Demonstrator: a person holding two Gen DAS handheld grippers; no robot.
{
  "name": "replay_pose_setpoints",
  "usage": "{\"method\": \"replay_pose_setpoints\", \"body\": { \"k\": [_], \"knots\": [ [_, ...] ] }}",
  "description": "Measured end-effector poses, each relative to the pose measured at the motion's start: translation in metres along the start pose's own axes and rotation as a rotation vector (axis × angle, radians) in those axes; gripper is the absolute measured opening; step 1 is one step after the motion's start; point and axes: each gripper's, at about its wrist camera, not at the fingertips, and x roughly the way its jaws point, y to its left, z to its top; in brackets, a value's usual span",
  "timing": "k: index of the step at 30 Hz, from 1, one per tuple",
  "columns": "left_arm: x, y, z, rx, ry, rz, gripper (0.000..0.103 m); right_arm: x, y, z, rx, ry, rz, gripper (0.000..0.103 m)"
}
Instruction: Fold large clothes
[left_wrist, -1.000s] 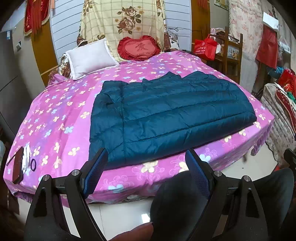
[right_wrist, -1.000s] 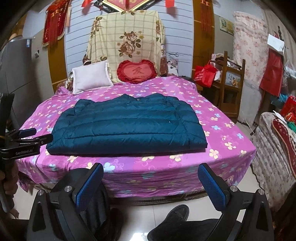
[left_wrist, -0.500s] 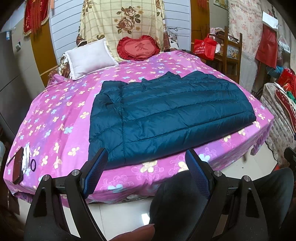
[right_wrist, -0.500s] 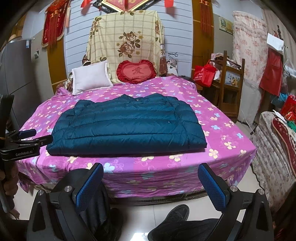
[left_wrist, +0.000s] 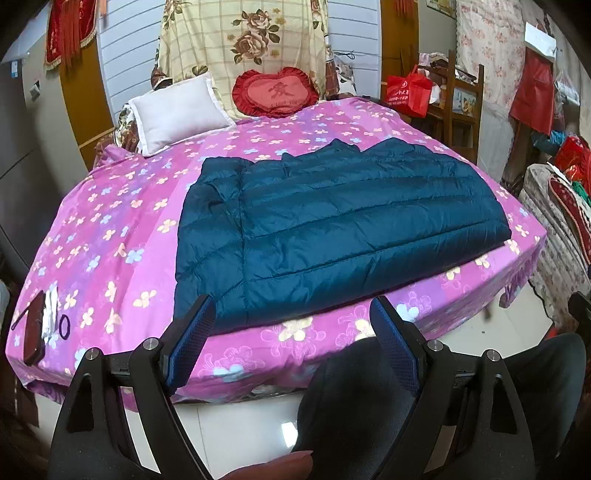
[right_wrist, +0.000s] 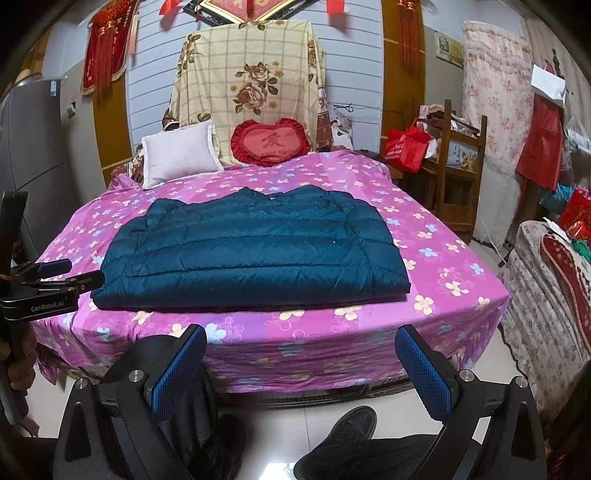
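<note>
A dark teal quilted down jacket (left_wrist: 332, 221) lies flat and folded into a rectangle on the pink flowered bed (left_wrist: 110, 229); it also shows in the right wrist view (right_wrist: 255, 254). My left gripper (left_wrist: 291, 332) is open and empty, held off the bed's near edge just short of the jacket's hem. My right gripper (right_wrist: 301, 363) is open and empty, held back from the bed's foot (right_wrist: 295, 347) above the floor. The left gripper also shows at the left edge of the right wrist view (right_wrist: 59, 275).
A white pillow (left_wrist: 177, 110) and a red heart cushion (left_wrist: 275, 92) lie at the bed's head. A dark wallet and hair ties (left_wrist: 35, 328) sit at the bed's left corner. A wooden chair with a red bag (right_wrist: 458, 162) stands to the right. My legs and shoe (right_wrist: 347, 424) are below.
</note>
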Motion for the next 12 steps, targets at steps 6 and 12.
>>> {"method": "replay_pose_setpoints", "body": {
  "k": [6,12],
  "knots": [
    [0.0025,0.0016,-0.0032,-0.004,0.008,-0.015,0.086,0.0003,0.0003,-0.001,0.002,0.002,0.002,0.101],
    [-0.0006,0.0059,-0.0038,-0.002,-0.018,-0.049,0.086,-0.0005,0.0012,-0.0028,0.001,0.003,0.004,0.101]
  ]
}}
